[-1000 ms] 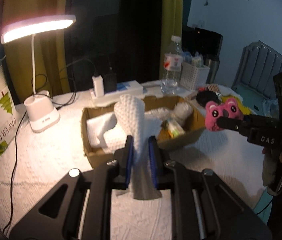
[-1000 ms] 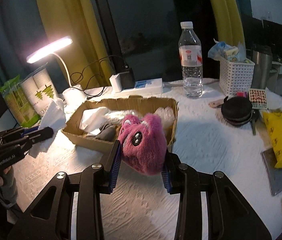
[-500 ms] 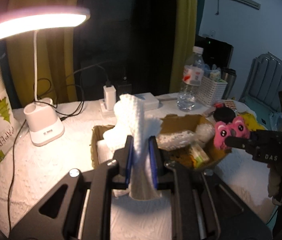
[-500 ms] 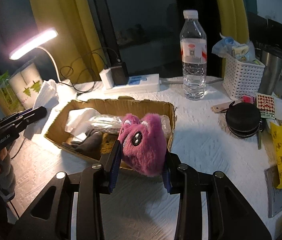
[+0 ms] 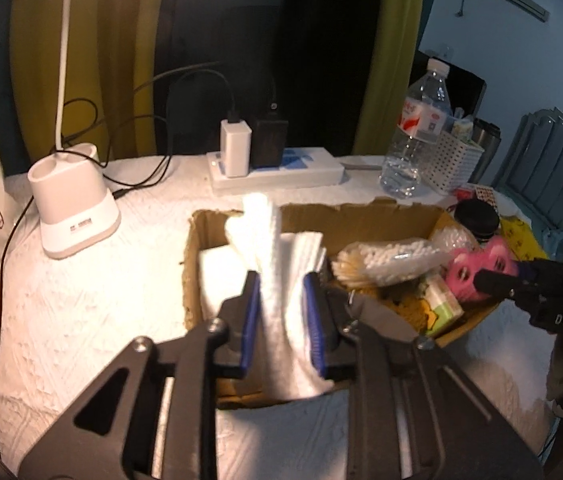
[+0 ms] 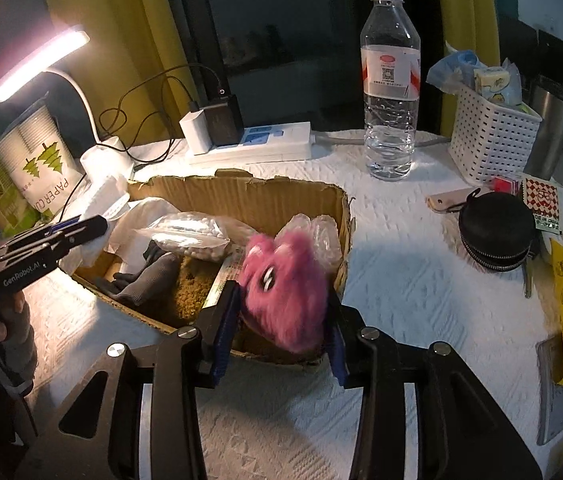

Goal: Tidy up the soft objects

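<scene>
Left gripper (image 5: 283, 316) of mine is clamped on a white folded cloth (image 5: 281, 280), cloth standing upright between the blue pads, held over the near-left end of the cardboard box (image 5: 361, 212). Right gripper (image 6: 281, 320) is pinching a pink plush toy (image 6: 285, 284) from both sides, plush sitting over the near-right corner of the box (image 6: 241, 200), face toward the camera; can't tell if it touches the box rim. Inside the box: a bag of white cotton swabs (image 6: 189, 232), a grey glove (image 6: 149, 284), a bubble-wrap bundle (image 6: 317, 232) just behind the plush, some white tissue (image 6: 137, 216) at the far-left end. From the right wrist view my left gripper (image 6: 81, 226) shows at the left end of the box with the cloth in it. Outside the box on the white tablecloth (image 6: 401, 280): water bottle (image 6: 389, 80), white basket (image 6: 489, 136), power strip (image 6: 257, 144), lamp (image 5: 73, 208), black zip pouch (image 6: 497, 232).
</scene>
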`<state>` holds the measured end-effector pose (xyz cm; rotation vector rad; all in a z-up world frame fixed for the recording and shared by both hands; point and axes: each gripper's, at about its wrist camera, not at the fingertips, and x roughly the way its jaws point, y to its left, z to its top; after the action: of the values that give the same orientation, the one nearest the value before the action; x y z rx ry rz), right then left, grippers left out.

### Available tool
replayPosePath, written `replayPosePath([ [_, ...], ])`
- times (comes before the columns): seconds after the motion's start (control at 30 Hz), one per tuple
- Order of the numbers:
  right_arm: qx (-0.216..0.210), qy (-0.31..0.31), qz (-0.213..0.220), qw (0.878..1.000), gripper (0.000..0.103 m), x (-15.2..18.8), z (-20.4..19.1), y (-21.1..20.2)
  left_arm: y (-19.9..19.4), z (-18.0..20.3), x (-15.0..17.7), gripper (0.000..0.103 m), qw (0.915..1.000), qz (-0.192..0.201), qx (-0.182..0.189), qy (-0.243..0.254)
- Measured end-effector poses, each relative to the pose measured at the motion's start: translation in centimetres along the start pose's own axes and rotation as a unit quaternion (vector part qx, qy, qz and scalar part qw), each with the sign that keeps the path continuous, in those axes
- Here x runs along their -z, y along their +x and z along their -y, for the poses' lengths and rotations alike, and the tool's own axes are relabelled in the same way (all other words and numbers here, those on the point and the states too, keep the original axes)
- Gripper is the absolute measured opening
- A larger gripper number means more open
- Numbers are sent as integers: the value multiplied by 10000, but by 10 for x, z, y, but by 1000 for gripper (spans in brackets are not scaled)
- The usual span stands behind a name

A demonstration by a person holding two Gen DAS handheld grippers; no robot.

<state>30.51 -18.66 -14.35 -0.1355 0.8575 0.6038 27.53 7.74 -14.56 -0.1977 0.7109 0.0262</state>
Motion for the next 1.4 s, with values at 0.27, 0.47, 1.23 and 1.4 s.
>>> replayPosePath([
  [0.27,150,7,98,9998,49,-3,-6,-13,-18,-3,-3,61,9998,211,38,-46],
  [0.47,163,32,273,9995,49,-2,-16,-30,-49,-3,-5,74,9985,525,117,-61],
  [1.23,390,-253,1319,9902,56,28,-78,-145,-182,32,16,77,9869,1472,419,511],
  [1.4,495,-280,1489,9872,57,37,-89,-169,-208,35,22,77,9843,1637,459,475],
])
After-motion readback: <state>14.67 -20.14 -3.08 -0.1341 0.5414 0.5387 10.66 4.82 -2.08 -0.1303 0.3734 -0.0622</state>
